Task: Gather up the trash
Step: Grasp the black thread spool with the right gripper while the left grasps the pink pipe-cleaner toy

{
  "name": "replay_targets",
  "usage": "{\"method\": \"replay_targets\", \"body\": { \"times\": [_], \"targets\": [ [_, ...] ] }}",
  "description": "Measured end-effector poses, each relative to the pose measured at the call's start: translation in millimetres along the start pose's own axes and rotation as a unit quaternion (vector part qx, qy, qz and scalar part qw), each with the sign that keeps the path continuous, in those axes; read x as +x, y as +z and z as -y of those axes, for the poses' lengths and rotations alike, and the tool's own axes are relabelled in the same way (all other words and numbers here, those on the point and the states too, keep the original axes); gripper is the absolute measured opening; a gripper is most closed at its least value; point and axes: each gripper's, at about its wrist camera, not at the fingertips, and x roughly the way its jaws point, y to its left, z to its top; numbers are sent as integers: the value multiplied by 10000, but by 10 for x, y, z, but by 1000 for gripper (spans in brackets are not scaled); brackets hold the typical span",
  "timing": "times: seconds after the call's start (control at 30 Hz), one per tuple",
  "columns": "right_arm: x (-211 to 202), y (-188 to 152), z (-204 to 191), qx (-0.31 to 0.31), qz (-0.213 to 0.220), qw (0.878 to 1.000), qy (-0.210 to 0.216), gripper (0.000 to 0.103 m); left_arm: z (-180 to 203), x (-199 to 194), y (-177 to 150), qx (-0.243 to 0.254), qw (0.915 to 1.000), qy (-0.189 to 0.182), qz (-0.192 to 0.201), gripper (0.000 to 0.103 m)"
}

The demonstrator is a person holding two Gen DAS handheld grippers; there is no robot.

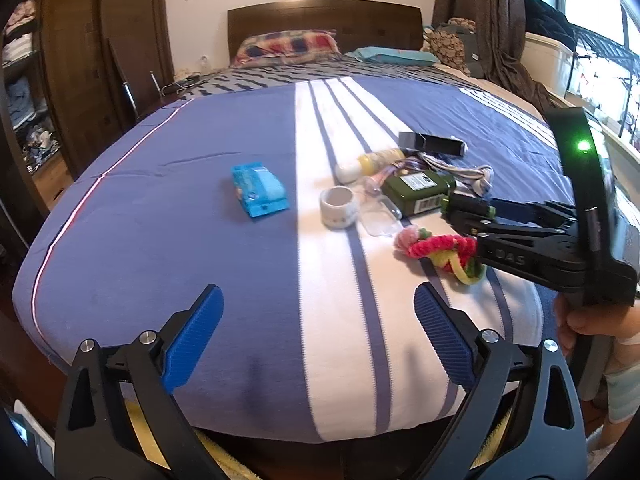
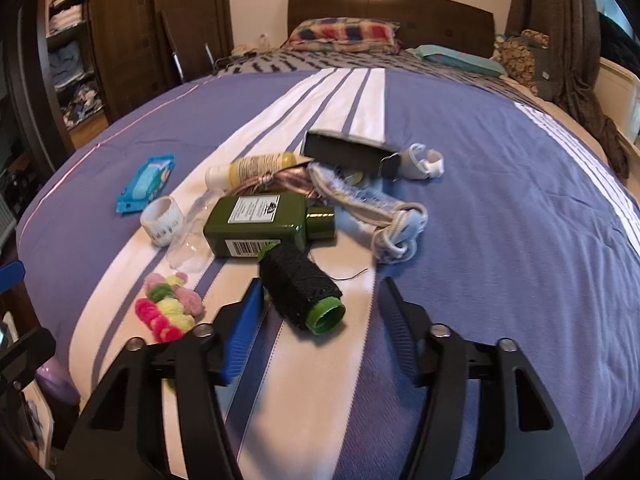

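Observation:
A pile of items lies on the bed [image 2: 500,208]: a green bottle [image 2: 264,224], a yellow tube [image 2: 256,168], a black box [image 2: 348,152], a white tape roll [image 2: 162,220], a blue wipes pack [image 2: 146,182], a pompom garland [image 2: 168,308] and a knotted fabric rope [image 2: 384,216]. A black thread spool with green ends [image 2: 302,290] lies between my right gripper's [image 2: 320,284] open fingers, its left pad [image 2: 246,312] close beside it. My left gripper [image 1: 318,300] is open and empty over the bed's near edge, well short of the wipes pack [image 1: 260,190] and tape roll [image 1: 338,206].
The right gripper's body [image 1: 560,240] reaches in from the right in the left wrist view, above the garland [image 1: 440,248]. Pillows [image 2: 344,34] and a headboard [image 2: 388,8] lie at the far end. A wardrobe [image 2: 120,40] stands on the left.

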Motion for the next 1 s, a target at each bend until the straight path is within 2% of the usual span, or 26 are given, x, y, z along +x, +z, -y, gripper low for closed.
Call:
{"method": "replay_targets", "body": {
  "times": [0.03, 0.1, 0.2, 0.5, 0.73, 0.8, 0.83, 0.9, 1.0],
  "targets": [
    [-12, -7, -11, -18, 14, 10000, 40, 34, 20, 14, 2, 13, 10000, -15, -11, 91],
    [-51, -12, -9, -57, 55, 10000, 25, 32, 62, 45, 11, 35, 10000, -58, -40, 91],
    [-134, -27, 44, -64, 134, 9998, -104, 31, 132, 86, 33, 51, 9998, -197, -67, 91],
    [-406, -101, 419, 476, 309, 9977, -362, 31, 504, 335, 141, 136, 9971, -724, -203, 91],
    [-496, -175, 555, 672, 372, 9959, -474, 31, 740, 633, 188, 150, 9961, -776, -404, 90],
    [-515, -205, 594, 716, 373, 9955, -492, 31, 766, 714, 197, 135, 9960, -743, -474, 78],
    [-521, -220, 611, 735, 369, 9954, -494, 31, 773, 735, 200, 120, 9961, -734, -471, 77],
    [-533, -251, 635, 772, 357, 9952, -490, 31, 775, 726, 212, 132, 9960, -756, -448, 67],
    [-556, -290, 617, 810, 363, 9951, -437, 31, 744, 694, 197, 160, 9958, -780, -441, 65]
  ]
}}
